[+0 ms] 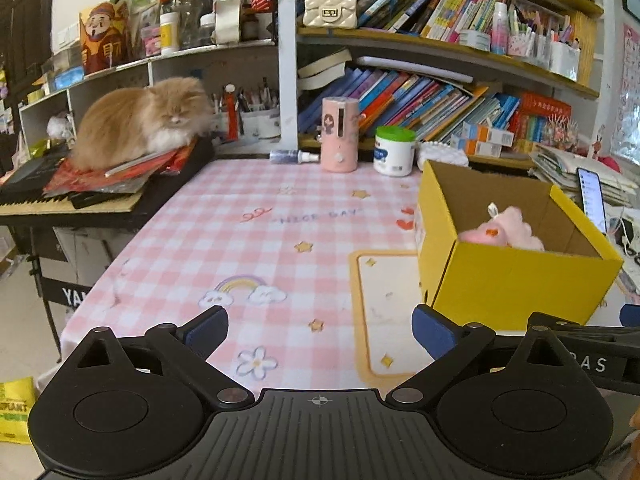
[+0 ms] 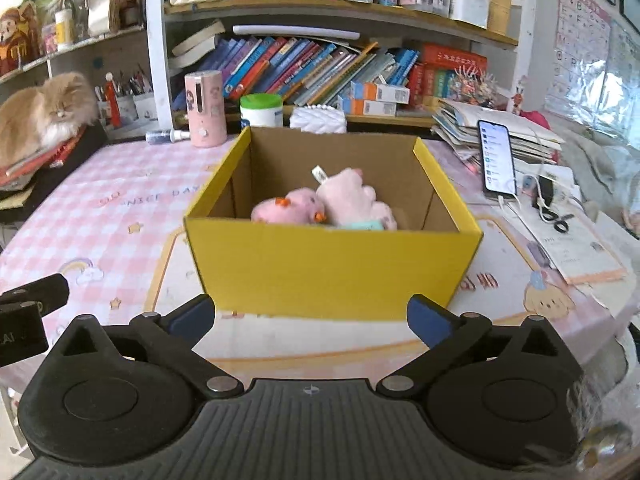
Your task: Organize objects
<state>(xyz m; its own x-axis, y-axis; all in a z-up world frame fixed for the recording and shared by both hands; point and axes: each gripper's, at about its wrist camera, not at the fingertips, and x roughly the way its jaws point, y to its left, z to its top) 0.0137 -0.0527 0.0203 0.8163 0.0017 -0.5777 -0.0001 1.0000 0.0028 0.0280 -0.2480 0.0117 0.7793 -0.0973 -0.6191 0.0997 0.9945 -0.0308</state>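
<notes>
A yellow cardboard box (image 2: 332,268) stands open on the pink checked tablecloth (image 2: 120,208). A pink plush toy (image 2: 344,200) lies inside it. The box also shows at the right of the left wrist view (image 1: 516,284), with the plush (image 1: 504,232) inside. My right gripper (image 2: 310,322) is open and empty, just in front of the box's near wall. My left gripper (image 1: 320,332) is open and empty over the tablecloth (image 1: 240,240), left of the box.
An orange cat (image 1: 144,120) lies on books on a keyboard at the left. A pink cylinder (image 1: 339,134), a white jar (image 1: 394,151) and a spray bottle (image 1: 294,156) stand at the back. A phone (image 2: 497,161), papers and scissors (image 2: 560,222) lie right of the box.
</notes>
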